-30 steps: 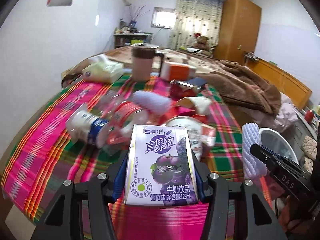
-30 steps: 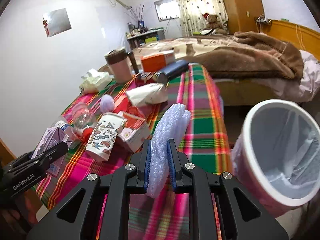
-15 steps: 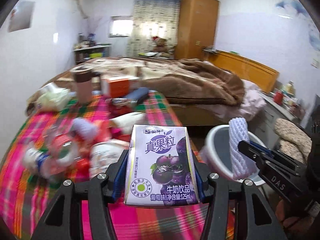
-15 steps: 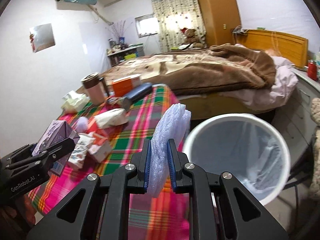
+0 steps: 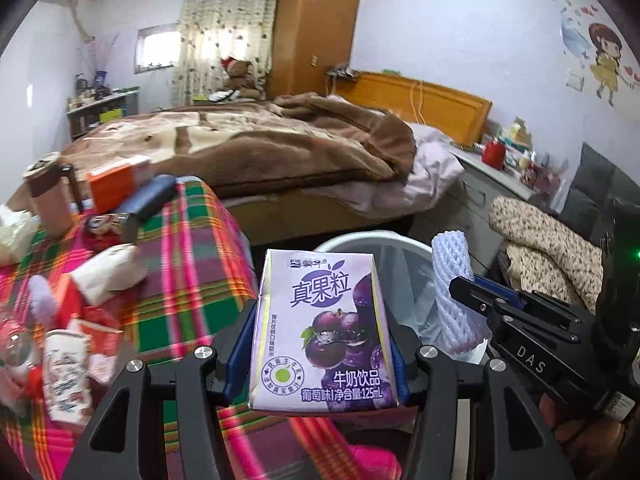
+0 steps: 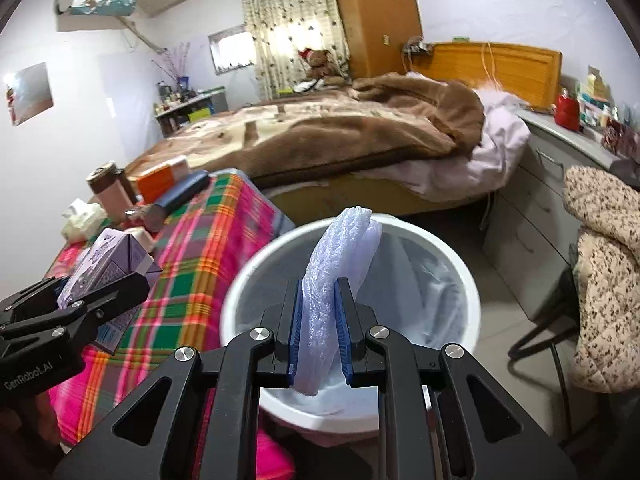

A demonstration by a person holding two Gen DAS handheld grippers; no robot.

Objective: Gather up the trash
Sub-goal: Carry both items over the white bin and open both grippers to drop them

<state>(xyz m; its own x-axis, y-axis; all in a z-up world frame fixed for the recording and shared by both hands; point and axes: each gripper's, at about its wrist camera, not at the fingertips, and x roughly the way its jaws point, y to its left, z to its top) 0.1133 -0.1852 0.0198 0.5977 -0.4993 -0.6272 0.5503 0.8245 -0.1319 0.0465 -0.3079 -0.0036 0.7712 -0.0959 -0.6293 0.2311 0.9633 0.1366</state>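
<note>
My left gripper [image 5: 320, 344] is shut on a purple grape milk carton [image 5: 322, 328] and holds it at the table's right edge, beside the white trash bin [image 5: 360, 237]. My right gripper [image 6: 319, 320] is shut on a white foam fruit net [image 6: 340, 280] and holds it over the bin's open mouth [image 6: 452, 268], which has a clear liner. The carton also shows in the right wrist view [image 6: 108, 266], and the foam net in the left wrist view [image 5: 454, 292]. Several wrappers and a paper cup [image 5: 66, 364] lie on the plaid tablecloth [image 5: 188, 280].
A brown mug [image 5: 48, 196], an orange box [image 5: 116, 180], a dark case [image 5: 154, 198] and tissues [image 5: 108, 276] stand on the table. A bed with a brown blanket [image 5: 280, 144] lies behind. A chair with a speckled jacket [image 6: 604, 272] and a grey cabinet [image 6: 532, 200] are at the right.
Both grippers have swung right from over the cluttered table to the bin. The foam net is now over the bin mouth and the carton is close beside it. Both grips are unchanged.
</note>
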